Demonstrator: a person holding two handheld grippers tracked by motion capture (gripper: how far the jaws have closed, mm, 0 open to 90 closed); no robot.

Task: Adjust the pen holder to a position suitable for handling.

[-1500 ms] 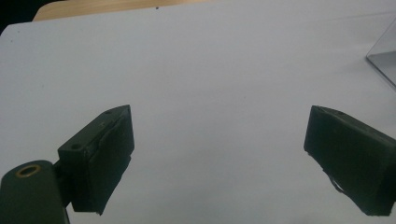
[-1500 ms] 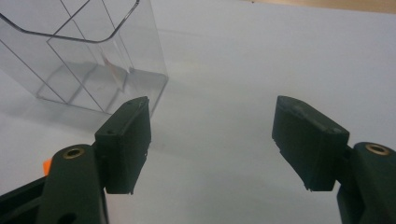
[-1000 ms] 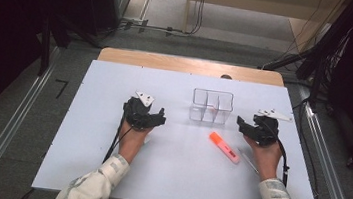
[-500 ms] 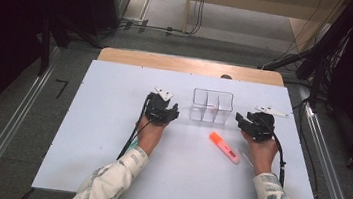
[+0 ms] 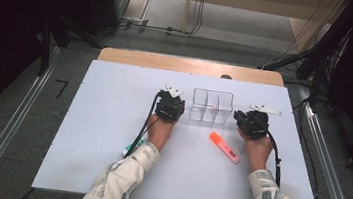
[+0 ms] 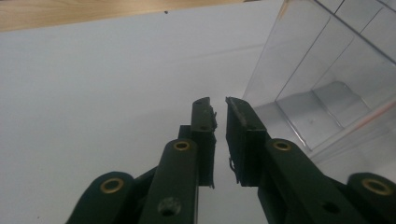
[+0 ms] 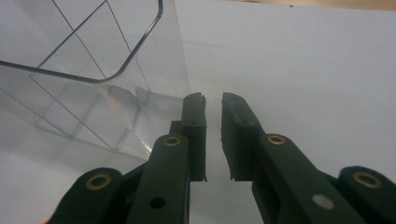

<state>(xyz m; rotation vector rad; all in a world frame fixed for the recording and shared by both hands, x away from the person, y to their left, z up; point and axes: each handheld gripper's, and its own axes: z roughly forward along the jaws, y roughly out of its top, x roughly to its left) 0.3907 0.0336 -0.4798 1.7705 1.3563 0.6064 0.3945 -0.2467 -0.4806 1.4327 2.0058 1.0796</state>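
A clear plastic divided box [image 5: 212,106] stands on the white table top [image 5: 101,121]. My left gripper [image 5: 172,98] sits just left of it, and in the left gripper view the box [image 6: 322,79] is close on the right of the gripper [image 6: 217,100]. My right gripper [image 5: 250,116] rests just right of the box, whose corner [image 7: 88,60] shows left of the gripper [image 7: 212,95] in the right gripper view. Both pairs of jaws have just been closing and now stand a narrow slit apart, with nothing between them. An orange highlighter [image 5: 224,147] lies between the two hands.
A small green and white object [image 5: 126,150] peeks out beside the left forearm. A wooden strip [image 5: 188,64] runs along the table's far edge. Metal rails [image 5: 10,131] flank the table on both sides, and cables lie on the floor beyond it.
The left hand has slid right with its gripper, up to the box's left end. The right hand has stayed where it was.
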